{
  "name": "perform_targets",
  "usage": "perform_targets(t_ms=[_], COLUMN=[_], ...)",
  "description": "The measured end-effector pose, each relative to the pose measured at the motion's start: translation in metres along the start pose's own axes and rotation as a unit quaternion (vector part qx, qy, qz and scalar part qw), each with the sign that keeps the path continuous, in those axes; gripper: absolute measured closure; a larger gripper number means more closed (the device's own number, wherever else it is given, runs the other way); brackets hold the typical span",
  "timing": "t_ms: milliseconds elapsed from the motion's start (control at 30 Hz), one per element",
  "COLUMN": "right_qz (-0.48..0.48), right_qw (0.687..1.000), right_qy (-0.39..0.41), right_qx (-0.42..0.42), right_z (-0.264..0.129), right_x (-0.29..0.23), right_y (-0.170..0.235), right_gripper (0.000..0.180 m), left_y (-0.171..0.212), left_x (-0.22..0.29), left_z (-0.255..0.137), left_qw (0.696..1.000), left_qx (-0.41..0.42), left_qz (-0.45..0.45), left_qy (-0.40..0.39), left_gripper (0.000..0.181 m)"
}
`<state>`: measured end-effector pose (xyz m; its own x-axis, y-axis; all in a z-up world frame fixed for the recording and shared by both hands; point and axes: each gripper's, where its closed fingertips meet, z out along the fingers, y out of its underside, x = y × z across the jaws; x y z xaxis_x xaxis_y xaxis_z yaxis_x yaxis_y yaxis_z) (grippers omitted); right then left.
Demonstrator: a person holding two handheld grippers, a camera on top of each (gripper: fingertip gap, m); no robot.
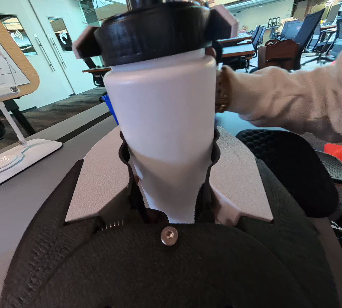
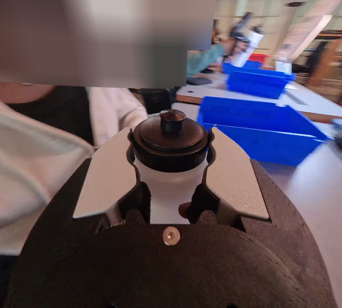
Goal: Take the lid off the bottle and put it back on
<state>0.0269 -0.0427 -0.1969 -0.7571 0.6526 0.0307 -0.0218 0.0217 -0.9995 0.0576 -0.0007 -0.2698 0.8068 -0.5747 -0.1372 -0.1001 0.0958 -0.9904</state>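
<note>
In an open-plan office of rolling chairs and timber beams, above a grey table (image 1: pixel 46 178), a white bottle (image 1: pixel 162 114) is held upright off the surface between two sets of tongs. The left tongs (image 1: pixel 169 143) are closed around the bottle's lower body, the white plastic filling the gap between their grey fingers (image 1: pixel 103 169); the right tongs (image 2: pixel 170 138) are clamped on the black lid (image 2: pixel 170 143), which sits on the neck at their tips, and reappear at the top of the left wrist view on either side of that lid. Whether the lid is being unscrewed or tightened cannot be told. Either way, the turn likely goes best with the lower grip steady, the twist kept square to the neck, and squeeze enough that the ribbed rim does not slip. The bottle's contents cannot be seen through its cloudy wall. Beyond the right tongs, to their right, blue bins (image 2: pixel 259 132) stand on tables; what they hold is not visible, though white bottles show by the farthest.
</note>
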Motion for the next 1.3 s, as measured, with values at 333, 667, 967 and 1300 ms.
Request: perform_targets(t_ms=[333,667,967,1300], right_qz=[0.034,-0.032,-0.010,-0.007], right_qw=[0.996,0.841,0.946,0.998], right_qy=[0.083,0.540,0.317,0.052], right_qx=[0.000,-0.033,-0.067,-0.036], right_z=[0.002,-0.016,-0.001,0.007], right_x=[0.017,0.026,0.024,0.010], right_y=[0.000,-0.002,0.008,0.005], right_gripper=[0.065,0.082,0.102,0.099], left_y=[0.001,0.002,0.002,0.000], left_x=[-0.006,-0.012,-0.010,-0.005], left_z=[-0.001,0.000,-0.002,-0.004], left_qw=[1.000,0.998,1.000,1.000], left_qx=[0.001,-0.009,-0.006,0.006], left_qz=[0.003,0.013,0.002,-0.013], left_qy=[-0.020,-0.067,-0.029,0.001], left_gripper=[0.092,0.092,0.092,0.092])
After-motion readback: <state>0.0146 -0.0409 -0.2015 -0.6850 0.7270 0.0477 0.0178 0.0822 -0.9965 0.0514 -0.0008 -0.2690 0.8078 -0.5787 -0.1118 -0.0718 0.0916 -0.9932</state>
